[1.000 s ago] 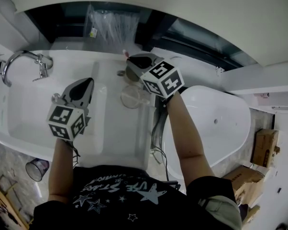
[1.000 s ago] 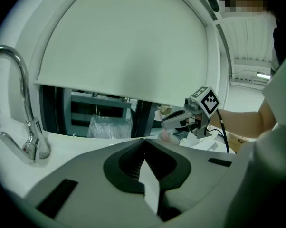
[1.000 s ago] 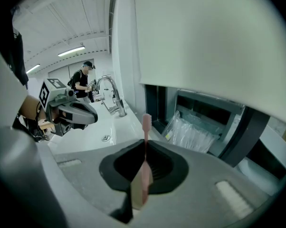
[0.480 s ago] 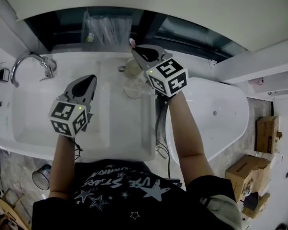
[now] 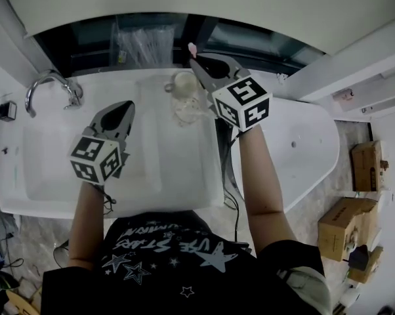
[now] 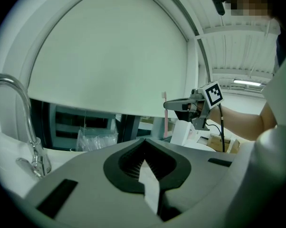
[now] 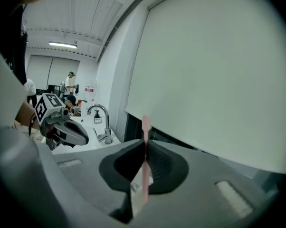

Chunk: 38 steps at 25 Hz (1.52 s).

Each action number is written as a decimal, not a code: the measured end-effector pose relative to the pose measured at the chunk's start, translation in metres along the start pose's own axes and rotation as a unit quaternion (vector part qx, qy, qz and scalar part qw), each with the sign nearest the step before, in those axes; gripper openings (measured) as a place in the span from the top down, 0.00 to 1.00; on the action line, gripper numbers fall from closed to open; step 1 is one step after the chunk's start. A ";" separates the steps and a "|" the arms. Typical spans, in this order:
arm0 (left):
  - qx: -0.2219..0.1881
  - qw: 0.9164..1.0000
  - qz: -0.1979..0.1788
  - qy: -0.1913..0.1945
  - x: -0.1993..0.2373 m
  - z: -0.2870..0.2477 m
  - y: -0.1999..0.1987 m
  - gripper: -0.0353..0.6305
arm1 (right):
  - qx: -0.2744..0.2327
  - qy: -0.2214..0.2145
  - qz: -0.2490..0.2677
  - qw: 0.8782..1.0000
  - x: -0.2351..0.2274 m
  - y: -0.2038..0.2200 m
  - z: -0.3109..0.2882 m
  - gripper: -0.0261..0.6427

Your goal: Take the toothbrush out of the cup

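Raised and carried a little to the right since a second ago, the pink toothbrush (image 7: 145, 146) stands upright, pinched along its handle by the right tool (image 5: 197, 63), whose jaws press onto it. In the head view its tip shows just above that tool, beside and to the right of the clear cup (image 5: 184, 102). The cup stands near the back edge of the white bench (image 5: 151, 169). The left tool (image 5: 128, 105) hovers over the bench, its jaws pressed together on nothing. A faucet (image 5: 50, 84) curves at the far left.
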<state>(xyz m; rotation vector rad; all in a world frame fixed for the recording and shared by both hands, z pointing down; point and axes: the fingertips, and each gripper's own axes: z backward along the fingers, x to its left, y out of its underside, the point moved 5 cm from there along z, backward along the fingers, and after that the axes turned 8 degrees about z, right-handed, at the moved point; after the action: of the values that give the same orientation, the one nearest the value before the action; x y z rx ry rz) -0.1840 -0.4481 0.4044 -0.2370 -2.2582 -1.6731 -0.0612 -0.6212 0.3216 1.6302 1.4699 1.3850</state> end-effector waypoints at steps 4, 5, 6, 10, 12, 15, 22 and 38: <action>-0.001 1.000 0.000 0.016 0.001 0.023 0.005 0.94 | -0.007 0.022 0.001 1.000 0.020 -0.019 0.015 0.94; -0.001 1.000 0.000 0.020 0.001 0.028 0.006 0.94 | -0.007 0.027 0.001 1.000 0.026 -0.023 0.018 0.94; 0.000 1.000 0.000 0.025 0.002 0.033 0.007 0.94 | -0.006 0.030 0.001 1.000 0.032 -0.027 0.021 0.94; 0.005 0.999 0.001 0.042 0.003 0.060 0.014 0.94 | -0.020 0.041 -0.021 0.999 0.064 -0.042 0.032 0.94; 0.007 0.999 -0.001 0.049 0.006 0.075 0.017 0.94 | -0.026 0.045 -0.032 0.998 0.081 -0.050 0.036 0.94; 0.012 0.998 -0.003 0.063 0.013 0.096 0.022 0.94 | -0.021 0.053 -0.039 0.998 0.110 -0.056 0.038 0.94; 0.029 0.994 -0.014 0.101 0.025 0.147 0.037 0.94 | -0.035 0.075 -0.079 0.993 0.187 -0.072 0.049 0.94; 0.068 0.982 0.018 0.173 0.009 0.183 0.089 0.94 | 0.020 0.116 -0.155 0.981 0.286 -0.037 0.088 0.94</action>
<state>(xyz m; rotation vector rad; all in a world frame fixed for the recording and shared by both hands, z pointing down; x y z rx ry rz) -0.1927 -0.2480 0.4392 0.0444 -2.0785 -1.4086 -0.0296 -0.3228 0.3539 1.2264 1.8056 1.4061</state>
